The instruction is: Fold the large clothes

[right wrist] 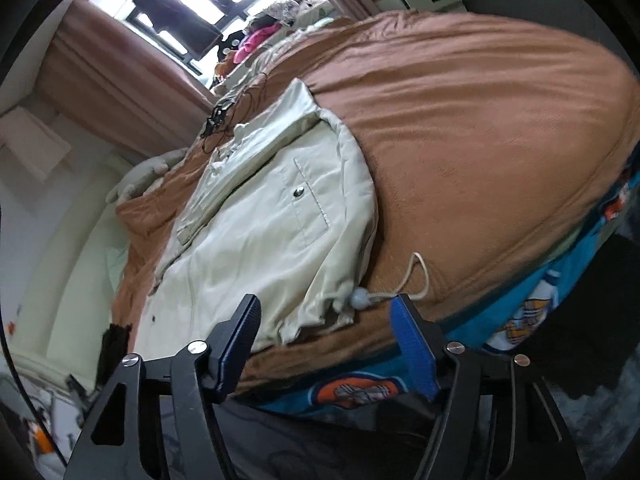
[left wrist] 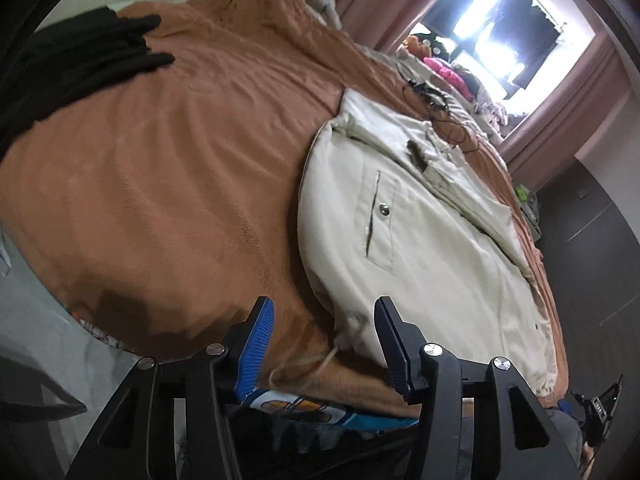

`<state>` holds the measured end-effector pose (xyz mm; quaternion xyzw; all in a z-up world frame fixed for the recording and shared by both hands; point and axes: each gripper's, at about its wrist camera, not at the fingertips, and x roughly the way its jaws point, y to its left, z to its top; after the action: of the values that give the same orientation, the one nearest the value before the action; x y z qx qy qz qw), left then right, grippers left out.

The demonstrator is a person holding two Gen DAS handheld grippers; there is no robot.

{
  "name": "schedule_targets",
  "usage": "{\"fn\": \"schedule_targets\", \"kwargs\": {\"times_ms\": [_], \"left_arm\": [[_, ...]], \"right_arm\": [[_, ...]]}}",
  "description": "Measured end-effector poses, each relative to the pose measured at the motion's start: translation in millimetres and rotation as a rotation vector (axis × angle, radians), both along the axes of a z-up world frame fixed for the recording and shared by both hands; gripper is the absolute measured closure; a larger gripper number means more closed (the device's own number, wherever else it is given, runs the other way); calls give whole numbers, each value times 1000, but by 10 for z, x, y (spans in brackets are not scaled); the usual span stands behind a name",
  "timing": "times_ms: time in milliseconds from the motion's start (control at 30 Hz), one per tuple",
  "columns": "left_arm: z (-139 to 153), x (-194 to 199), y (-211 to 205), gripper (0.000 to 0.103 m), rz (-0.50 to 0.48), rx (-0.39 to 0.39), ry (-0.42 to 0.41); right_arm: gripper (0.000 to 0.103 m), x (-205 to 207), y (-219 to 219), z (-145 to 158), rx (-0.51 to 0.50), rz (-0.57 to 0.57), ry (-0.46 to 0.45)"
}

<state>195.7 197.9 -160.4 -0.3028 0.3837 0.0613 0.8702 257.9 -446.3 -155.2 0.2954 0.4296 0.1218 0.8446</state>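
The bed (left wrist: pixel 160 200) is covered by a rust-orange blanket (right wrist: pixel 480 140) that wrinkles in long shallow folds across its top. A cream jacket (left wrist: pixel 420 240) lies flat on the blanket, its snap-buttoned pocket facing up and its hem toward the near edge, where a drawstring with a toggle (right wrist: pixel 362 298) trails onto the orange cloth. A dark garment (left wrist: pixel 80 68) lies on the blanket's far corner, well apart from the jacket. Thin black cables (left wrist: pixel 432 98) lie just beyond the jacket's far end. Under the blanket, a teal cartoon-print sheet (right wrist: pixel 520 320) shows along the bed's near side.
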Motion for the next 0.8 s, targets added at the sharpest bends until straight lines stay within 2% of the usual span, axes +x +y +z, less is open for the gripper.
{"fn": "schedule_targets", "kwargs": {"times_ms": [167,300,433,567,667,733,800], "left_arm": [[-136,324,49,49,-27,-23,41],[-195,576,109,49,-34,-9,75],[-281,762,181,49,-45,-4,98],[-304,952,231,49,-53,13,113],[-292,1038,220,49,-73,7,115],[-299,1068,194,59,-101,-24,110],[-340,1042,164,64,-121,-67,118]], "right_arm": [[36,379,31,-188,-6,0,48],[36,616,0,-288,-14,0,67],[36,800,-13,-299,13,11,51],[36,993,-22,-380,96,16,57],[36,1109,-32,-487,218,17,77],[36,1107,-53,-518,267,8,75],[38,1060,-18,-515,285,39,69]]}}
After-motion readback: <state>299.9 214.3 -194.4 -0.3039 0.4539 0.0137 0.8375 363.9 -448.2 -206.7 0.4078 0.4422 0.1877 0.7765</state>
